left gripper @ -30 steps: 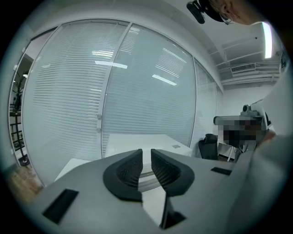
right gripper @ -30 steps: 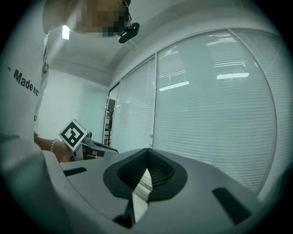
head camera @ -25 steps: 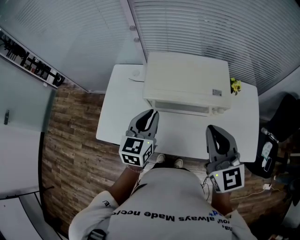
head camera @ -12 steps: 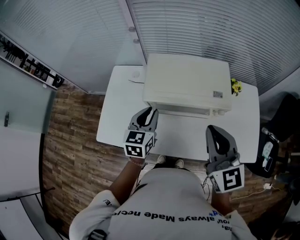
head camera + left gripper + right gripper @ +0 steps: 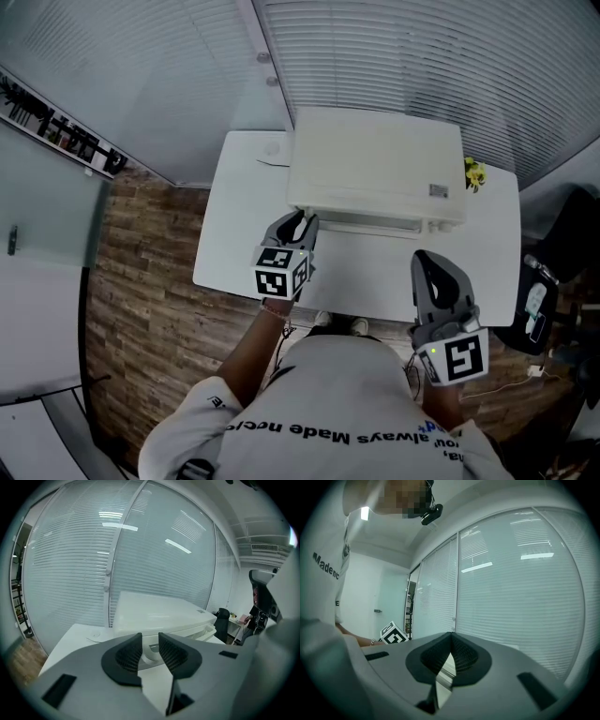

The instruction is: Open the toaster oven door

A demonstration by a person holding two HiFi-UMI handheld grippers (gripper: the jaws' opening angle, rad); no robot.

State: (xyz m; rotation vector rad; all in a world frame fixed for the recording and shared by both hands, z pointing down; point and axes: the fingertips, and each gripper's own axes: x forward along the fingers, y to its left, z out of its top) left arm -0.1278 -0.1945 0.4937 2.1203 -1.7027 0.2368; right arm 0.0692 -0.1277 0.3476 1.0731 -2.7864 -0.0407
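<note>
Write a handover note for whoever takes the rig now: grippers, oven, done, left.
Left gripper: open, empty, fingers pointed at the front left corner of the toaster oven.
Right gripper: shut, empty, back over the near edge of the white table.
Oven: on the table, door looks closed.
Done: nothing on the door yet.
Left: take hold of the door and pull it open.

1. white t-shirt [image 5: 319, 403], short-sleeved, with dark lettering.
2. grey left gripper [image 5: 298, 223] and right gripper [image 5: 427, 258], each with black ribbed pads [image 5: 172, 651].
3. a black-and-white marker cube [image 5: 279, 273] on each.
</note>
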